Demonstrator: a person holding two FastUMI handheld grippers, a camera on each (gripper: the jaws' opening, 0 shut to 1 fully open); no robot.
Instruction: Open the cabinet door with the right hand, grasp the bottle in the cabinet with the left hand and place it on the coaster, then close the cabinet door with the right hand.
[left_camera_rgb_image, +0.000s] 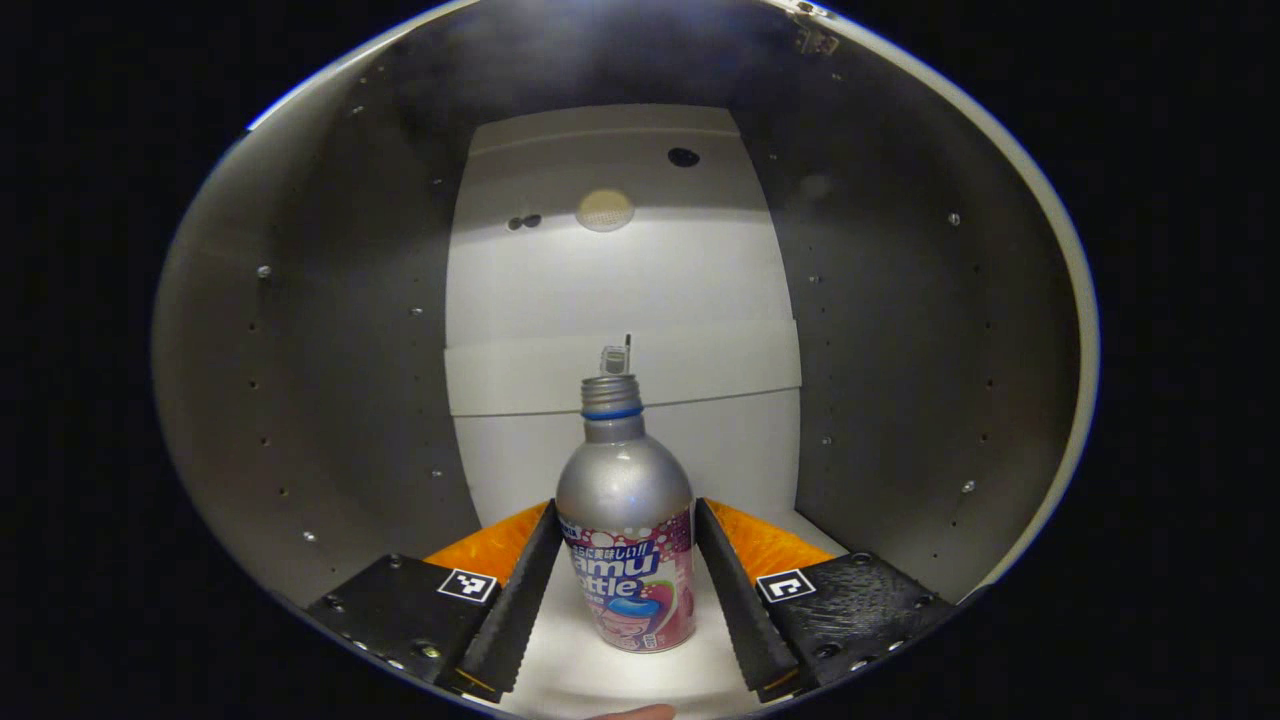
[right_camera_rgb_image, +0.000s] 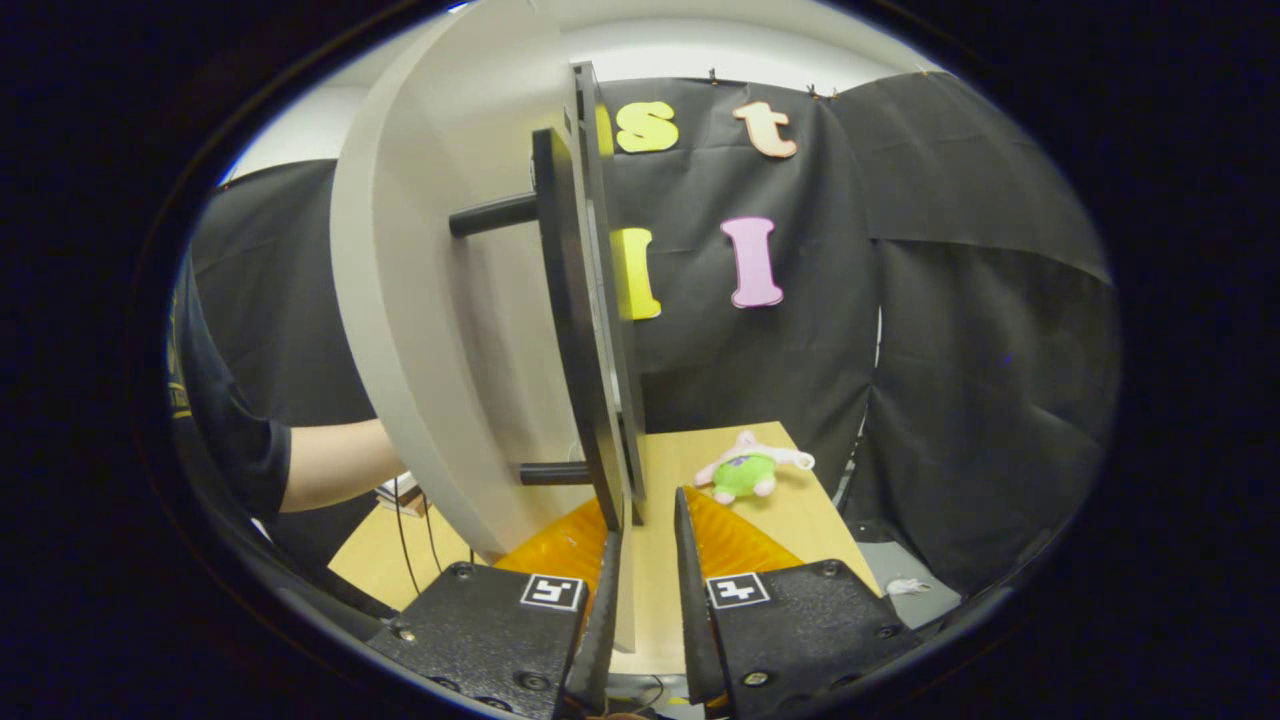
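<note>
Inside the cabinet (left_camera_rgb_image: 330, 330), grey side walls curve around the left gripper (left_camera_rgb_image: 627, 590), with a pale back panel straight ahead. In the right gripper view, the open cabinet door (right_camera_rgb_image: 440, 330) stands edge-on directly ahead of the right gripper (right_camera_rgb_image: 645, 590), its dark handle (right_camera_rgb_image: 575, 300) running along the edge. Beyond the door lies a wooden table (right_camera_rgb_image: 790, 520), with a small plush toy (right_camera_rgb_image: 750, 470) ahead and slightly right of the fingers.

The bottle (left_camera_rgb_image: 628, 530), silver with a pink label, stands upright on the cabinet floor between the left gripper's fingers. The jaws are spread about as wide as the bottle's body; whether the pads actually press it cannot be told.

The right gripper's jaws are narrowly apart, with the door's lower edge between them; real contact is unclear.

Likely risks: closing off-centre could tip the tall bottle, a loose grip on smooth metal could let it slip when lifted, and the door could swing inward if the right gripper's hold is weak.
</note>
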